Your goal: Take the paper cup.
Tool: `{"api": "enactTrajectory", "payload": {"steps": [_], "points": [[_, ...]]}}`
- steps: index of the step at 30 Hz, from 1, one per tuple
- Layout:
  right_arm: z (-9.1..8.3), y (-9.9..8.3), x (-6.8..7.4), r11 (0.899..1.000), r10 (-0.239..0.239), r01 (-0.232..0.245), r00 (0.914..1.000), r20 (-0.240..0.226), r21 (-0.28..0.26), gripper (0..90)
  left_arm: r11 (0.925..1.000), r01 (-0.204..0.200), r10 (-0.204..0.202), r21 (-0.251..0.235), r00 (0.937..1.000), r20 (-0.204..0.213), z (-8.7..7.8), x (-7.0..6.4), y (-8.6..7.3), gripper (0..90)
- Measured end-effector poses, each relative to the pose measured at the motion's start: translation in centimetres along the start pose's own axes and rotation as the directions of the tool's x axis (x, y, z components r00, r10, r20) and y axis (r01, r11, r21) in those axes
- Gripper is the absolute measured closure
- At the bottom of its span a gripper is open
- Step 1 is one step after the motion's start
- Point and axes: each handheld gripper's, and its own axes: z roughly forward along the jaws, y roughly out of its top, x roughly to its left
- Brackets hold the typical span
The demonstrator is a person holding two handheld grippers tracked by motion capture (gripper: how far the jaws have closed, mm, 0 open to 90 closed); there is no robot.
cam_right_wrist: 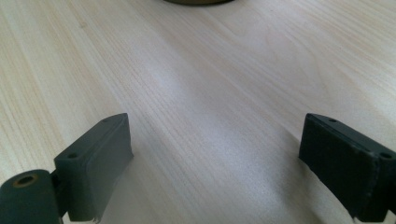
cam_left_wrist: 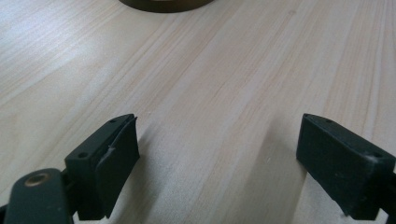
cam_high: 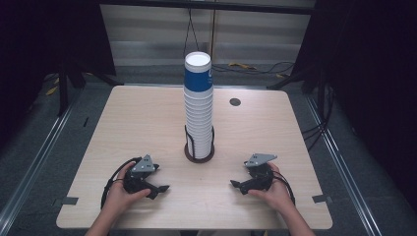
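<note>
1. At the near edge of the table (cam_high: 147, 118), the left gripper (cam_high: 156, 189) and right gripper (cam_high: 238, 185) both rest low on the wood, each held in a hand, tips turned inward toward each other.
2. Left gripper view: the 2 black jaws stand wide apart with bare wood between, nothing gripped. Right gripper view: same, jaws spread with nothing between.
3. Outward: the stack of paper cups (cam_high: 198, 110) stands upright at table centre, between and beyond the 2 grippers, well apart from both. Its top cup (cam_high: 198, 73) has a blue band and a white inside.
4. The stack sits in a dark wire holder (cam_high: 199, 147) with a round base; the base rim (cam_left_wrist: 163, 5) shows at the top of the left gripper view, and likewise in the right gripper view (cam_right_wrist: 198, 2).
5. Handling, my read: cups light, thin-walled, easy to crush; nested ones likely stick together, and the tall stack looks tippy. Best hold: top cup just under the rim, gentle squeeze, lift straight up, other gripper steadying the stack lower down.
6. Hard to tell: cup count, how tightly they nest, how deep the holder wires reach. The stack's far side is hidden. Both gripper views cut the holder off at the frame top. The small dark round spot (cam_high: 235, 102) on the far table is unclear.
</note>
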Motion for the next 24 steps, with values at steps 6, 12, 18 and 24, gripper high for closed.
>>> {"api": "enactTrajectory", "payload": {"steps": [6, 12, 18, 24], "points": [[-0.5, 0.5, -0.4, 0.999, 0.046, -0.046, 0.9986, -0.027, 0.003, 17.0, 0.9984, 0.051, -0.051, 0.024, 0.9987, 0.0, -0.7, 0.1, -0.1, 15.7], [-1.4, 2.2, -0.5, 0.997, 0.063, -0.066, 0.9958, -0.067, -0.044, 16.7, 0.991, 0.132, -0.132, 0.021, 0.9909, 0.025, -2.1, 1.0, 0.6, 16.2], [-2.9, 5.7, -0.3, 0.99, 0.064, -0.078, 0.9908, -0.12, -0.119, 15.8, 0.9901, 0.14, -0.14, -0.002, 0.9892, 0.043, -3.9, 2.1, 3.6, 16.0], [-4.4, 9.7, 0.1, 0.988, 0.018, -0.037, 0.9919, -0.126, -0.147, 15.7, 0.9914, 0.126, -0.124, -0.034, 0.9908, 0.054, -5.4, 2.4, 6.9, 15.8]]}}
